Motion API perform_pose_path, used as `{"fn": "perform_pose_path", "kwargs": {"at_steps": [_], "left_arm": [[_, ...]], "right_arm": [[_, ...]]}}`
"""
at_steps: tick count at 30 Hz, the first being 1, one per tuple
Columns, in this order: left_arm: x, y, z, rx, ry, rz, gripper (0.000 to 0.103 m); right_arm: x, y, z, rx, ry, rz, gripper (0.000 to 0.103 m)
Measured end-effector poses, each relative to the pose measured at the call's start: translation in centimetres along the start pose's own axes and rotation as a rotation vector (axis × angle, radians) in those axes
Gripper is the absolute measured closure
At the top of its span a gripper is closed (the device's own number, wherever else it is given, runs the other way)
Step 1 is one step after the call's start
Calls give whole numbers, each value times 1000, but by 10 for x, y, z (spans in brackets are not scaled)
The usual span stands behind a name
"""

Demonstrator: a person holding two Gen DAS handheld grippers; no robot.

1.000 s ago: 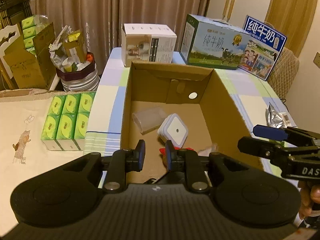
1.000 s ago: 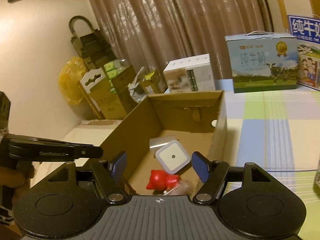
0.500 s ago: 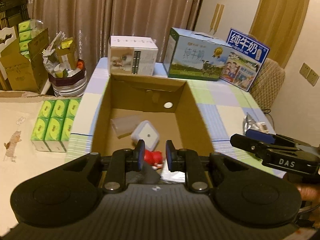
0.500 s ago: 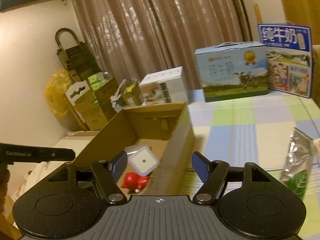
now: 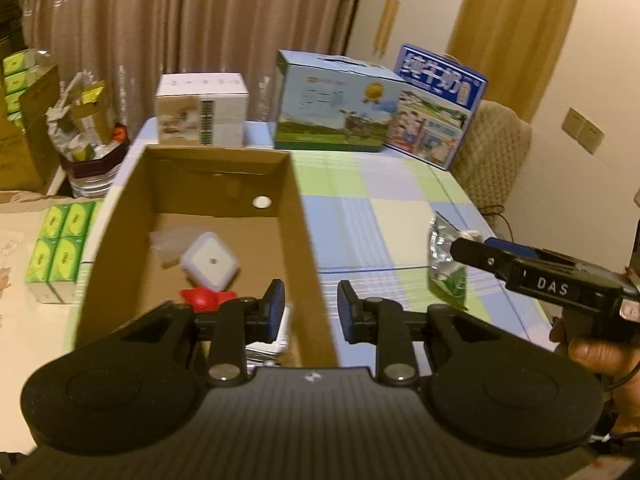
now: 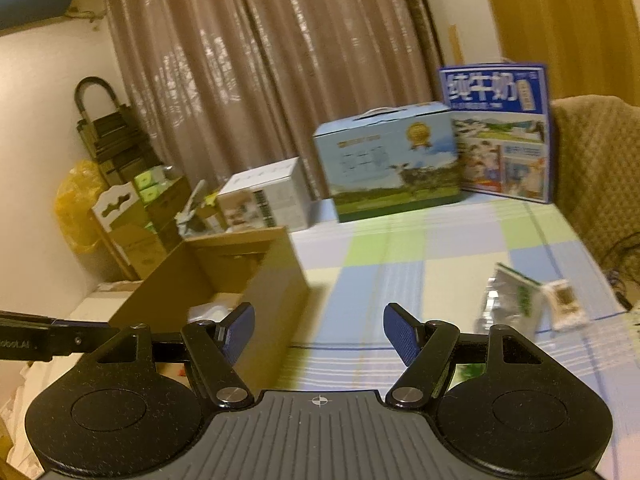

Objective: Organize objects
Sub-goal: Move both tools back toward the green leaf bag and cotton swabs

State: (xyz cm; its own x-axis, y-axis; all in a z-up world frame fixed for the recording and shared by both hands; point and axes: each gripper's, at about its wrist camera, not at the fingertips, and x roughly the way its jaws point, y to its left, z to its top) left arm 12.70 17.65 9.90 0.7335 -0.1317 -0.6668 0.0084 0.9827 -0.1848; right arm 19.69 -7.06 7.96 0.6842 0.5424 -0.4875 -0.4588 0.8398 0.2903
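Note:
An open cardboard box point(image 5: 304, 240) stands on the checked tablecloth; it also shows in the right wrist view point(image 6: 276, 280). Inside lie a white square container point(image 5: 210, 260), a red toy point(image 5: 204, 298) and a clear plastic piece point(image 5: 168, 240). A silver and green foil packet point(image 5: 446, 268) lies on the cloth to the right, also in the right wrist view point(image 6: 512, 300), next to a small pale packet point(image 6: 564, 304). My left gripper point(image 5: 310, 312) is open and empty, straddling the box's right wall. My right gripper point(image 6: 318, 332) is open and empty over the cloth, left of the packets.
Two milk cartons point(image 5: 336, 108) point(image 5: 438, 104) and a white box point(image 5: 202, 108) stand along the table's far edge. Green tissue packs point(image 5: 56, 248) lie left of the box. A padded chair point(image 5: 496, 148) stands at the right. Cluttered boxes point(image 6: 136, 216) fill the left.
Both grippers have swung right, away from the box interior toward the foil packet. The left gripper's jaws have opened wider. The right gripper stays open.

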Motion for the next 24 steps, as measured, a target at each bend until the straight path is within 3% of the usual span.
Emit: {"fn": "perform_pose_path", "kwargs": {"at_steps": [15, 22, 24], "left_arm": [[41, -86, -6, 65, 22, -93, 73], [62, -121, -10, 109, 19, -96, 63], [68, -130, -12, 120, 19, -97, 55]], "right_arm": [[-57, -96, 3, 86, -26, -169, 34], [-70, -137, 2, 137, -21, -233, 34], [-72, -144, 2, 133, -15, -247, 34]]}}
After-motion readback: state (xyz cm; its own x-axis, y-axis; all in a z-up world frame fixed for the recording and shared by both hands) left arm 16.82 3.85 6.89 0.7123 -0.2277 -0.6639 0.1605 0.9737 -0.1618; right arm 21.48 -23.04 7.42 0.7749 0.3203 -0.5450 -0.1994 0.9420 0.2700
